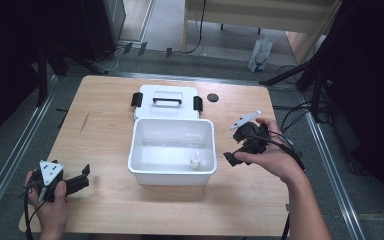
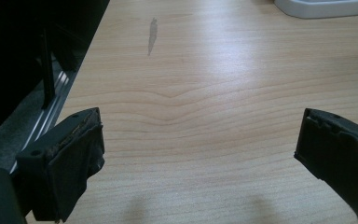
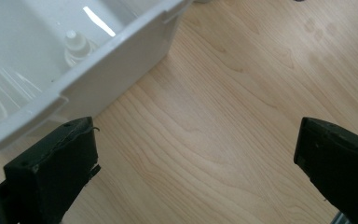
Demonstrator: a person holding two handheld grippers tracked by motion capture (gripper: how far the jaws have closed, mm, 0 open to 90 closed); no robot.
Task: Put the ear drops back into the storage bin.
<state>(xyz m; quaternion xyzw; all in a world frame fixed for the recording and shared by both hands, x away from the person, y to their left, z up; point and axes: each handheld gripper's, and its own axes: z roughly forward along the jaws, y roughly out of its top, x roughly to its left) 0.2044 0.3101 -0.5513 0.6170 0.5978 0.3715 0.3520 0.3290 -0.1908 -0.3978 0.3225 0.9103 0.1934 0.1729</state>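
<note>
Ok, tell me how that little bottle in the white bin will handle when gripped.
The small bottle looks light, probably plastic. It stands upright and narrow, so a nudge may tip it. Sitting near the white bin wall, it leaves the jaws little room.

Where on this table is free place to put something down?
Bare wood lies left of the white bin, between it and the left tongs, and along the near edge. It is crowded behind the bin, where the lid sits, and beside the right tongs.

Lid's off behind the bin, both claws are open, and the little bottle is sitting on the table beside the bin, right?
Not quite: the little bottle stands inside the white bin, near its right front corner, as the high view shows. The rest is right.
</note>
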